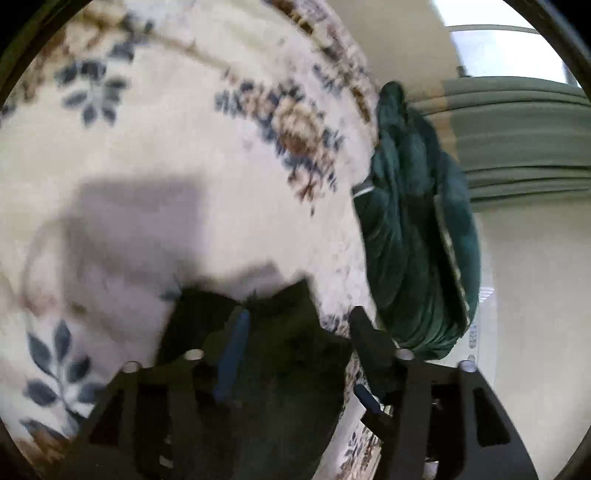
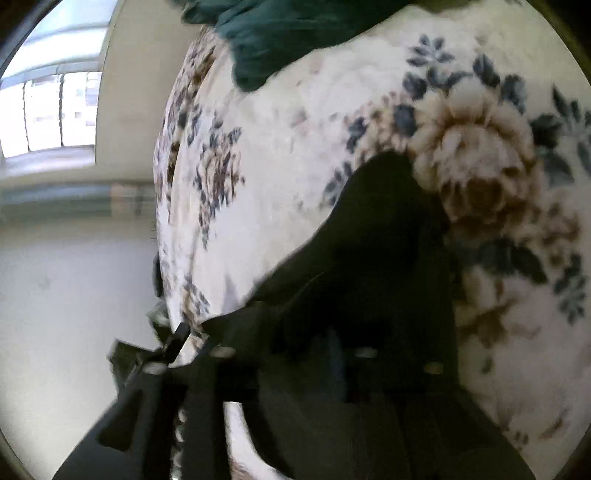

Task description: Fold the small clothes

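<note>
Over the floral blanket (image 1: 155, 147), in the left wrist view, we see our left gripper (image 1: 295, 317) held low and tilted toward the cream surface, casting a soft grey shadow ahead of it. Its fingers stand apart, and a black garment (image 1: 280, 369) is bunched between them, draped over the left finger (image 1: 232, 354) with its blue pad showing through a gap; whether the jaws actually pinch the cloth we cannot tell. The black cloth rises into two blurred peaks pointing away from the camera. To the right, near the blanket's edge, a dark green garment (image 1: 413, 221) lies folded in a long bundle, its long axis running away from us, just beside the right finger (image 1: 369, 343) but apart from it.

From the right wrist view, our right gripper (image 2: 332, 354) is mostly buried under the same black garment (image 2: 380, 251), which spreads forward in a broad tongue pointing away over the blanket (image 2: 295, 129). Cloth hides the fingers, so we cannot tell their spacing. The green garment (image 2: 280, 33) sits at the far top, well apart.
</note>
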Action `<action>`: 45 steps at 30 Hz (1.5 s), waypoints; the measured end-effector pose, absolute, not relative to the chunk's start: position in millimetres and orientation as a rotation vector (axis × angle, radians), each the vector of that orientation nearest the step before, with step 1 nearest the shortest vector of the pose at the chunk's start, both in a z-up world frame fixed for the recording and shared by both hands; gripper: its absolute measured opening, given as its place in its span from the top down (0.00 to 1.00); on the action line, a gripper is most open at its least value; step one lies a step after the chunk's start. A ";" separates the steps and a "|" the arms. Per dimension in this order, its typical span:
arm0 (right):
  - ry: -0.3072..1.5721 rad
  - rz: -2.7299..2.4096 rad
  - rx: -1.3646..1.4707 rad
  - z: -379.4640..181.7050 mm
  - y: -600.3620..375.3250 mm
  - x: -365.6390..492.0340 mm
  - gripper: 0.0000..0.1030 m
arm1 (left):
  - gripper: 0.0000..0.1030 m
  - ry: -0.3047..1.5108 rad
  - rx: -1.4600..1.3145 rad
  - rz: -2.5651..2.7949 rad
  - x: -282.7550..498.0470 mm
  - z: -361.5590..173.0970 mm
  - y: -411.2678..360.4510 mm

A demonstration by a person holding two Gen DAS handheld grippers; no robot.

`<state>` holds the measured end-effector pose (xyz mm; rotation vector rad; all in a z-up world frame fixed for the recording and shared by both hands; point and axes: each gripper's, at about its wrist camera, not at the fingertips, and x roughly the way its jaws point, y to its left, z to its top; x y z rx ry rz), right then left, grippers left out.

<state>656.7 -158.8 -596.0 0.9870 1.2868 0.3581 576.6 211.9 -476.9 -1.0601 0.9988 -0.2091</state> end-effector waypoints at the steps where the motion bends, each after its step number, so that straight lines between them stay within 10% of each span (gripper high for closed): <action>1: 1.267 0.368 0.994 -592.1 -164.1 654.8 0.41 | 0.45 0.991 -1.018 -0.207 573.9 -472.2 213.5; 8: 1.342 0.281 0.690 -600.8 -164.9 648.5 0.33 | 0.47 1.172 -0.495 -0.239 604.4 -488.2 157.2; 10: 1.371 0.285 0.651 -609.1 -156.9 647.8 0.46 | 0.98 1.182 -0.404 -0.260 610.5 -495.2 144.6; 11: 1.370 0.275 0.614 -609.9 -151.8 649.9 0.92 | 0.96 1.193 -0.386 -0.262 614.2 -497.8 144.6; 16: 1.356 0.196 0.540 -607.5 -148.2 659.9 0.94 | 0.91 1.272 -0.446 -0.246 625.5 -513.3 175.1; 21: 1.398 0.215 0.572 -588.6 -151.7 643.7 0.84 | 0.46 1.206 -0.552 -0.267 566.8 -478.4 198.7; 23: 1.379 0.222 0.574 -571.5 -155.1 623.9 0.55 | 0.46 1.198 -0.592 -0.303 526.4 -474.6 197.6; 30: 1.461 0.216 0.607 -574.4 -156.0 517.3 0.54 | 0.49 1.249 -0.666 -0.271 447.0 -500.6 184.6; 34: 1.488 0.231 0.673 -605.0 -145.0 488.7 0.54 | 0.91 1.192 -0.646 -0.214 443.5 -508.5 183.2; 37: 1.437 0.192 0.658 -609.0 -141.7 478.8 0.97 | 0.96 1.149 -0.710 -0.154 433.3 -510.0 196.6; 43: 1.459 0.147 0.679 -609.6 -155.5 473.4 0.98 | 0.92 1.196 -0.933 -0.113 436.6 -525.3 218.2; 45: 1.465 0.175 0.669 -600.5 -154.4 484.9 0.96 | 0.72 1.176 -0.853 -0.147 450.3 -506.3 210.7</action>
